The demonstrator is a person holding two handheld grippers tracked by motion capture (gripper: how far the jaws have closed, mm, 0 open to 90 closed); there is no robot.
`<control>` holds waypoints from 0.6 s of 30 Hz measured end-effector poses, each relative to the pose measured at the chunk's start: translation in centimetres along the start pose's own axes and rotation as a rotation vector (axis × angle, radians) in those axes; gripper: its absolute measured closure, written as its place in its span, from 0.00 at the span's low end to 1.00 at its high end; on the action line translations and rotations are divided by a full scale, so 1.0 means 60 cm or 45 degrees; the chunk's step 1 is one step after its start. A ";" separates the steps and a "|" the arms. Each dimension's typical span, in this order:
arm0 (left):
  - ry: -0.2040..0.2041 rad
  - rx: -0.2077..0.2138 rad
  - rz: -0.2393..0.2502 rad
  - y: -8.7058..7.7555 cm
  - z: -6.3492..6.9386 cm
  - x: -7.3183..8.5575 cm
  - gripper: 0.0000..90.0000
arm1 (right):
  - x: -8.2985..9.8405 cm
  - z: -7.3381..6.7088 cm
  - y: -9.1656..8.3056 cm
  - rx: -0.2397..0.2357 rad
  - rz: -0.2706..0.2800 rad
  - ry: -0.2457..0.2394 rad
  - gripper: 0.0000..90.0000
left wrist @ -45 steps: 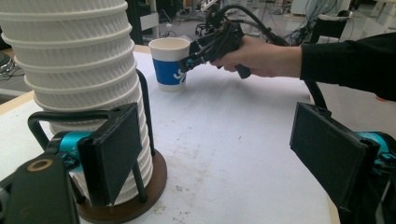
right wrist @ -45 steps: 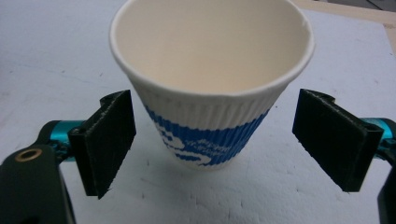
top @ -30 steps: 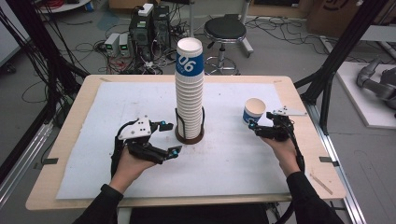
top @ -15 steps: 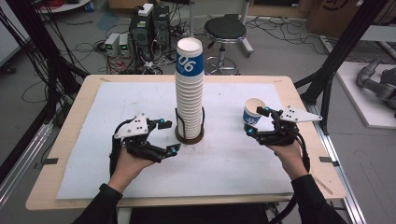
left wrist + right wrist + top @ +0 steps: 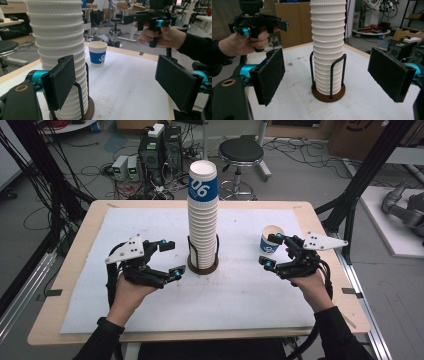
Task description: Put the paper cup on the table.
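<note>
A tall stack of white ribbed cups [image 5: 202,217], its top cup blue-labelled, stands in a black wire holder [image 5: 202,266] at the table's middle. A single blue-labelled cup [image 5: 270,240] stands upright on the white mat to the right, also seen in the left gripper view [image 5: 97,53]. My left gripper [image 5: 171,256] hovers open just left of the holder, nothing between its pads [image 5: 61,81]. My right gripper [image 5: 270,251] is open and empty, raised beside the single cup and facing the stack [image 5: 328,45]; from the left gripper view it hangs above the table [image 5: 160,18].
The white mat [image 5: 250,305] covers most of the wooden table [image 5: 80,270]. Behind the table on the floor are a black stool [image 5: 241,152], computer boxes [image 5: 160,145] and loose cables. Black frame posts [image 5: 365,175] rise at both sides.
My right gripper has lifted away from the single cup and turned, so its grey plate now shows. The left gripper has risen a little. The cup and stack stay put.
</note>
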State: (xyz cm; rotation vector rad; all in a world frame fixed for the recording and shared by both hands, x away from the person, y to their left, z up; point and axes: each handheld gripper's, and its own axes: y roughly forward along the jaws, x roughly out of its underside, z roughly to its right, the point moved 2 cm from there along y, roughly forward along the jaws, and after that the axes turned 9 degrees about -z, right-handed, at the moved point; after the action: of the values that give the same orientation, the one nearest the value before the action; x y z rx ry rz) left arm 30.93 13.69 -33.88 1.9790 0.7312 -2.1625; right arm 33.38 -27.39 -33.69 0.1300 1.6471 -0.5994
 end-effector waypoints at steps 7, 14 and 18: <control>-0.010 -0.013 0.029 -0.012 -0.004 -0.004 0.18 | -0.004 0.003 -0.005 0.013 0.017 0.006 0.16; -0.007 -0.020 0.044 -0.018 -0.003 -0.009 0.18 | -0.007 0.002 -0.008 0.017 0.024 -0.004 0.16; -0.008 -0.024 0.052 -0.021 -0.006 -0.009 0.18 | -0.008 0.002 -0.011 0.020 0.029 -0.001 0.16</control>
State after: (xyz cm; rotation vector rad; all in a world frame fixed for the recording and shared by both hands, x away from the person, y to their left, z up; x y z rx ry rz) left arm 30.81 14.83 -33.02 1.9594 0.7013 -2.1296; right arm 33.31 -27.87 -33.05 0.1599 1.6384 -0.5952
